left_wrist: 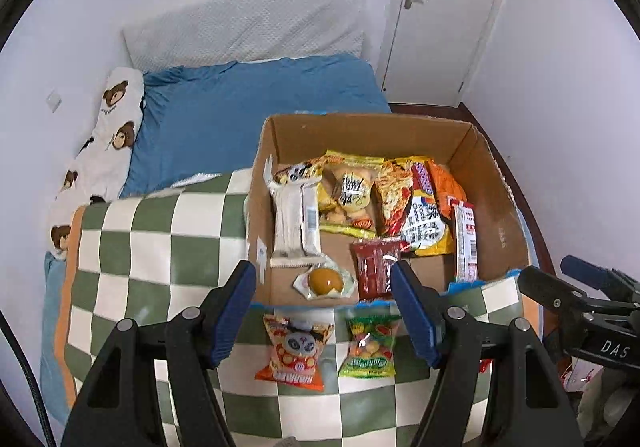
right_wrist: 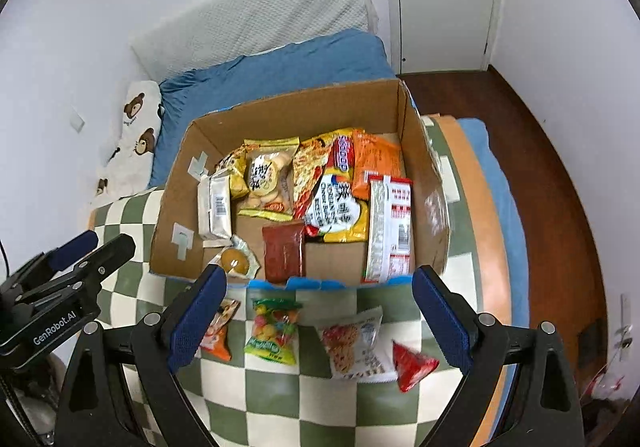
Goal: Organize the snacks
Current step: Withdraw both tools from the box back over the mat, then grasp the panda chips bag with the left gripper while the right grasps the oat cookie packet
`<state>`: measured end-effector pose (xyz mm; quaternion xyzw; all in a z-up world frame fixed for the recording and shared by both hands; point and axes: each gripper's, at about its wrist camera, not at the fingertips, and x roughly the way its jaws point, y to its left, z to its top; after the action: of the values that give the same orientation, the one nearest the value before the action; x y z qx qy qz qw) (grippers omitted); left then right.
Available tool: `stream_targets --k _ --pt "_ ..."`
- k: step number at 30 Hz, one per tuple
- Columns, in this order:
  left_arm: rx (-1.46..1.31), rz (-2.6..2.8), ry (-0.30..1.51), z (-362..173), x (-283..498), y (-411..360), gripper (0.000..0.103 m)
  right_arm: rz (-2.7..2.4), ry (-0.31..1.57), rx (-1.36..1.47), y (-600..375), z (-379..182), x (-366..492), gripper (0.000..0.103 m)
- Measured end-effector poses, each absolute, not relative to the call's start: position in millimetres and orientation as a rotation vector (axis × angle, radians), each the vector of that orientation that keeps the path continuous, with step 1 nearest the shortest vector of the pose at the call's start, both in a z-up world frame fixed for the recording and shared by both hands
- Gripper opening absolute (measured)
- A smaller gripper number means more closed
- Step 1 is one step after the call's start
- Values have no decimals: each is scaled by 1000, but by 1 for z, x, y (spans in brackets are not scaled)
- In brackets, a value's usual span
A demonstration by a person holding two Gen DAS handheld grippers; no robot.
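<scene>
Four packets lie in a row on the checked blanket (right_wrist: pixel 224 399) just in front of the box (right_wrist: pixel 280 107): an orange one (left_wrist: pixel 294 353), a green one (right_wrist: pixel 274 331), a white one (right_wrist: pixel 356 341) and a red one (right_wrist: pixel 412 363), long axes pointing roughly boxward. The left gripper (left_wrist: pixel 323 317) hangs above the orange and green, jaws apart and empty; the right gripper (right_wrist: pixel 318 321), jaws wide and empty, is probably nearer the white and red.

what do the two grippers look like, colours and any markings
Both are black plastic with silver pivot screws and blue textured pads on the fingers. The left gripper carries white "GenRobot.AI" lettering, the right gripper white "DAS" lettering. A black cable runs beside the left one.
</scene>
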<state>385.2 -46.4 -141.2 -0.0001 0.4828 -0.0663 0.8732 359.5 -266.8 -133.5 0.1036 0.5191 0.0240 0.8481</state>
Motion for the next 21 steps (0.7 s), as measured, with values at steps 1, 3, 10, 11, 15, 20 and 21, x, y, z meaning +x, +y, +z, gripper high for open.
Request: stream_targets --k 1,3,10,11,15,20,21 --pt "-9 -134 1014 -145 382 -43 68 51 1101 226 -268 -136 356 96" --pt "-21 -120 1030 -154 376 -37 68 47 1124 242 -270 -147 349 96" --pt "-50 -77 1214 -229 372 -16 68 7 1293 283 -274 -234 329 96" --pt "-31 -74 1240 -241 374 -18 68 2 1319 285 -274 -248 327 96" --pt "50 -93 1352 -287 385 -33 68 -29 1377 258 -273 -287 329 96" --pt "148 -121 1453 -333 400 -57 68 -44 1424 216 -266 -319 337 96" --pt "157 -130 1451 -336 401 -60 68 -43 1433 204 -264 -324 339 94"
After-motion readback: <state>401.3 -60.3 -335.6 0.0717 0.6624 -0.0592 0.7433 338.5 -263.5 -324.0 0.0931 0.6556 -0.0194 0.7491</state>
